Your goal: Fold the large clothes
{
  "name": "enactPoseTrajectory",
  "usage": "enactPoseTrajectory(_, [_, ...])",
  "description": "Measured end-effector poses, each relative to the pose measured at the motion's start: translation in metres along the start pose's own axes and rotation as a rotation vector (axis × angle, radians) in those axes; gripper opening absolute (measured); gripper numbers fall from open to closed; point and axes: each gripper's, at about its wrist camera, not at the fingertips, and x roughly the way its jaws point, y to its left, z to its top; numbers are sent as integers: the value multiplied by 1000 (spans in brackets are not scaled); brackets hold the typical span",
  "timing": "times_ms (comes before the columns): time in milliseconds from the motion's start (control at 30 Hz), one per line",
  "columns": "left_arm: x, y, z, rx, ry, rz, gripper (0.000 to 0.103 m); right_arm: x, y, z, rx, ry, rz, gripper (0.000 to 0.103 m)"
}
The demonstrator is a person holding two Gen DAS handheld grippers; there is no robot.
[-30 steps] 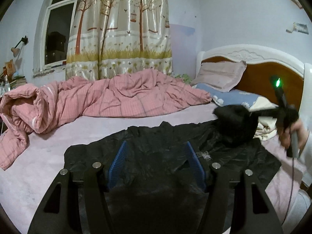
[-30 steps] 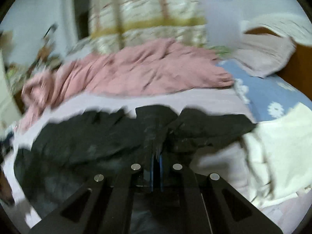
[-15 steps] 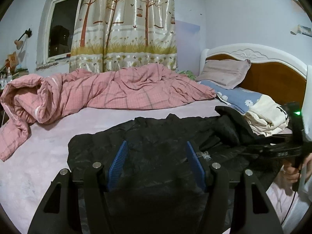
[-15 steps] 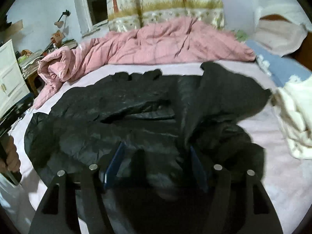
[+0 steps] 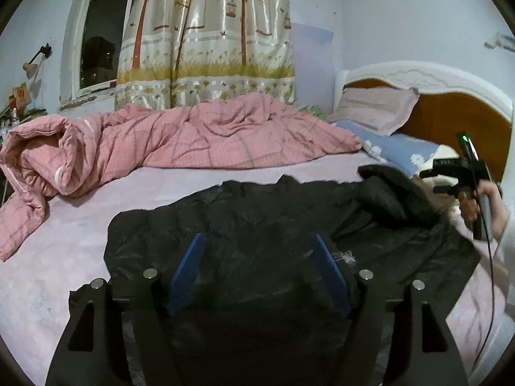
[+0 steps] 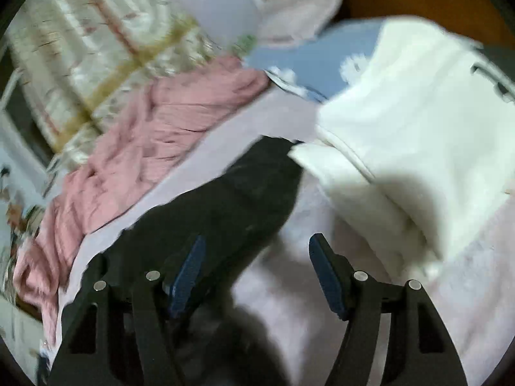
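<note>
A large black padded jacket (image 5: 273,218) lies spread on the lilac bed sheet (image 5: 64,244). One part of it is folded over in a heap at the right (image 5: 389,193). My left gripper (image 5: 257,241) sits low over the jacket's near edge. Its jaws are opening, and black fabric is bunched between the blue pads (image 5: 190,267) without being pinched. My right gripper (image 6: 257,241) is open. The edge of a black sleeve (image 6: 244,193) lies under its left finger and bare sheet under the rest. In the left wrist view a hand holds that right gripper (image 5: 437,180) beside the folded part.
A rumpled pink quilt (image 5: 177,141) fills the far side of the bed. Pillows (image 5: 376,109) and a blue flowered cover lean at the wooden headboard (image 5: 457,112). A white garment (image 6: 402,128) lies right of the jacket. A window and a curtain stand behind.
The right gripper opened and let go of the black part it held up. That part now lies folded on the jacket. The gripper swung right and rolled. The left jaws widened slightly.
</note>
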Motion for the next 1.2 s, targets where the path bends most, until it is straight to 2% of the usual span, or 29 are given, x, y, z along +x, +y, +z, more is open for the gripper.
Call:
enactPoseTrajectory(100, [9,6,-5,-9,18,27,80,42,-10,16,50,94,17,69])
enactPoseTrajectory(200, [21,18,-8,-35,51,54,83,74,-10,20,38,161,-3,69])
enactPoseTrajectory(267, [24,27,-10,-54,61,61,86,87,-11,19,34,166,-17,69])
enactPoseTrajectory(300, [24,30,-11,-62,60,65,87,90,-11,20,27,149,-16,64])
enactPoseTrajectory(333, [24,33,-10,-69,59,69,87,91,-10,21,13,132,-25,45])
enactPoseTrajectory(367, [24,35,-10,-74,57,70,87,92,-8,22,-7,119,-41,30])
enactPoseTrajectory(400, [24,37,-10,-78,55,71,87,94,-7,23,-15,124,-47,6])
enactPoseTrajectory(467, [21,40,-8,-84,46,76,87,92,-6,25,-21,116,-53,4])
enactPoseTrajectory(500, [19,41,-7,-86,38,77,87,82,-3,26,-34,77,-58,3])
enactPoseTrajectory(600, [11,43,-3,-89,13,74,87,38,19,30,-92,-45,31,3])
enactPoseTrajectory(733, [-3,42,3,-93,-27,71,87,-20,78,26,-221,-105,159,3])
enactPoseTrajectory(867, [-16,44,9,-110,-57,68,87,-76,158,4,-390,-139,298,3])
enactPoseTrajectory(1033, [-35,57,16,-134,-104,84,87,-113,246,-54,-552,-111,449,3])
enactPoseTrajectory(1200, [-49,83,20,-191,-135,105,87,-102,297,-140,-699,4,515,3])
